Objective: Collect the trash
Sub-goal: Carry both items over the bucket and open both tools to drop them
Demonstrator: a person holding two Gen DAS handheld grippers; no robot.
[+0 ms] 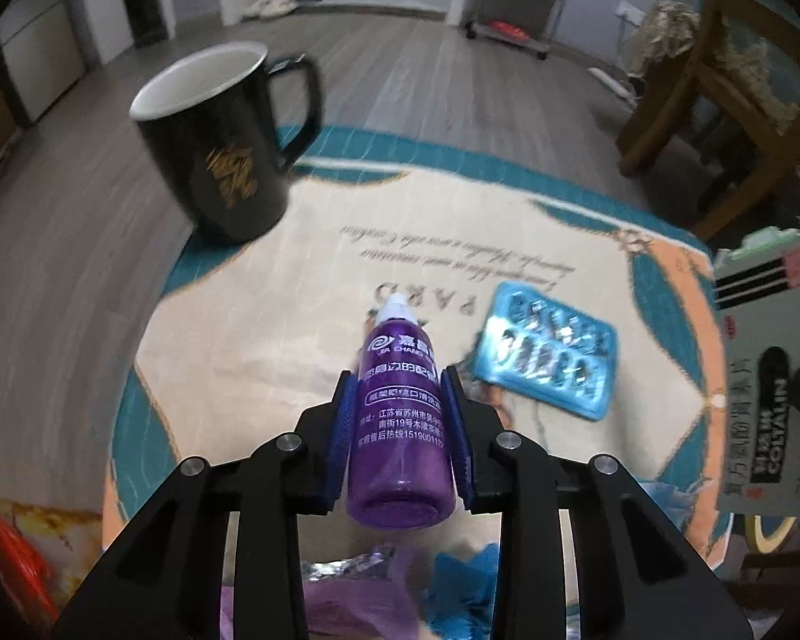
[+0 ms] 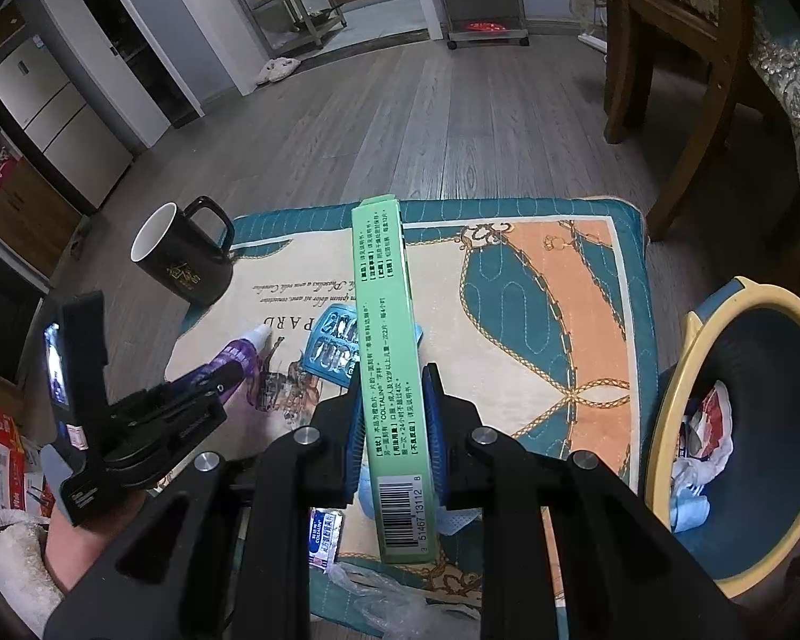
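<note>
Patterned mat (image 2: 533,288) on grey plank floor (image 2: 426,122)

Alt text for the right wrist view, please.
The right gripper clamps a green box above a patterned mat. The left gripper holds a purple bottle near a black mug; a bin sits right.

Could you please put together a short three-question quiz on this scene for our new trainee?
1. True or false: the left gripper has its jaws closed on the purple bottle.
2. What does the right gripper hold? A) black mug B) green box C) blister pack
3. Where is the black mug: on the mat or in the bin?

Key: 1 true. 2 B, the green box. 3 At the mat's corner, upright, beyond the blue blister pack.
</note>
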